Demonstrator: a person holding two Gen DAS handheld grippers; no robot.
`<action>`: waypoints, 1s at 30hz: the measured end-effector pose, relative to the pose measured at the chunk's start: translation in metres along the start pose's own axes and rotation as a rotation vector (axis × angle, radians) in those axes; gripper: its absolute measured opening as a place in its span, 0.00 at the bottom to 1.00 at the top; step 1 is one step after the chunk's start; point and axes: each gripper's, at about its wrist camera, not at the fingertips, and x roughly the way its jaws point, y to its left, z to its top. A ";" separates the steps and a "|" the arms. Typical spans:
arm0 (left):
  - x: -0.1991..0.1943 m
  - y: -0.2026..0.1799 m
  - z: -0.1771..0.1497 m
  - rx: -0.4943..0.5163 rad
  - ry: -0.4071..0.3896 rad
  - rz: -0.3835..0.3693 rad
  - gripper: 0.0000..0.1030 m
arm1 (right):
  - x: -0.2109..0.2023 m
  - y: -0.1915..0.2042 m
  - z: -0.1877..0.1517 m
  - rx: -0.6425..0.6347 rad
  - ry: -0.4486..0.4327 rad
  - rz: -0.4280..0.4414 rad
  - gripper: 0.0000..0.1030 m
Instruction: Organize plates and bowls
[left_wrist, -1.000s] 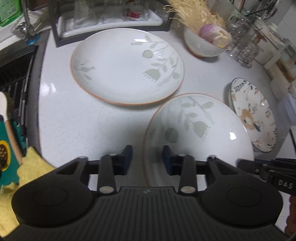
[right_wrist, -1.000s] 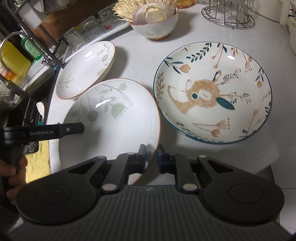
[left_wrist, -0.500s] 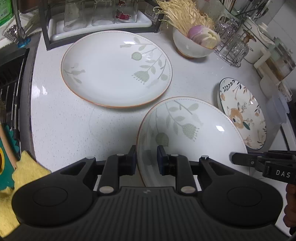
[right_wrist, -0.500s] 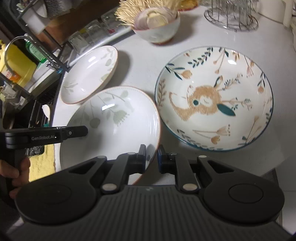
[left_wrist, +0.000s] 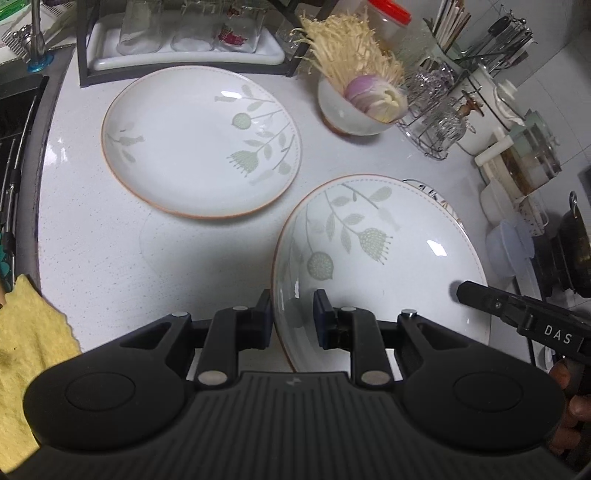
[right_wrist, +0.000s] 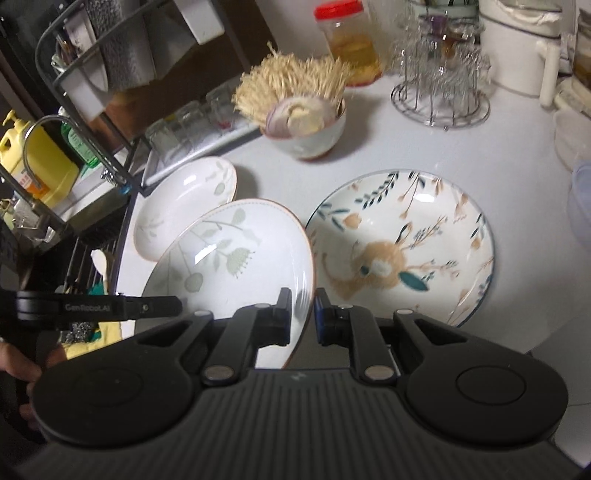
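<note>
Your left gripper (left_wrist: 291, 314) is clamped on the near left rim of the leaf plate (left_wrist: 380, 258); one pad sits outside the rim and one inside the well, both pressing the edge; your right gripper (right_wrist: 301, 312) is pinched narrow on the opposite rim of that same plate (right_wrist: 236, 266), with the rim caught between its pads. The plate is carried between the two tools, tilted, and it is clear of the white counter (left_wrist: 110, 251); its far edge overlaps part of the rabbit plate (right_wrist: 402, 251) in the left view; whether the two touch cannot be told.

Your hand (left_wrist: 569, 402) shows at the right edge of the left view, wrapped round the handle of the right tool; a yellow cloth (left_wrist: 26, 354) lies at the near left corner of the counter.

Further out, a second leaf plate (left_wrist: 201, 140) lies flat on the counter, apart from the carried one; the rabbit plate lies flat just beside the carried plate.

Beyond them stands a bowl (left_wrist: 351, 114) filled with mushrooms and sliced onion; a wire glass stand (right_wrist: 441, 92) is beside it, and a red-lidded jar (right_wrist: 349, 40) behind; a rack with upturned glasses (left_wrist: 184, 33) lines the back edge.
</note>
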 end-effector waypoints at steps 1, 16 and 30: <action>-0.002 -0.002 0.002 -0.001 -0.004 -0.007 0.25 | -0.003 -0.002 0.002 0.003 -0.008 0.001 0.15; -0.013 -0.062 0.033 -0.008 -0.014 -0.080 0.25 | -0.039 -0.047 0.023 0.056 -0.113 0.020 0.15; 0.055 -0.116 0.035 -0.156 0.051 -0.054 0.25 | -0.028 -0.127 0.038 0.045 -0.064 0.005 0.15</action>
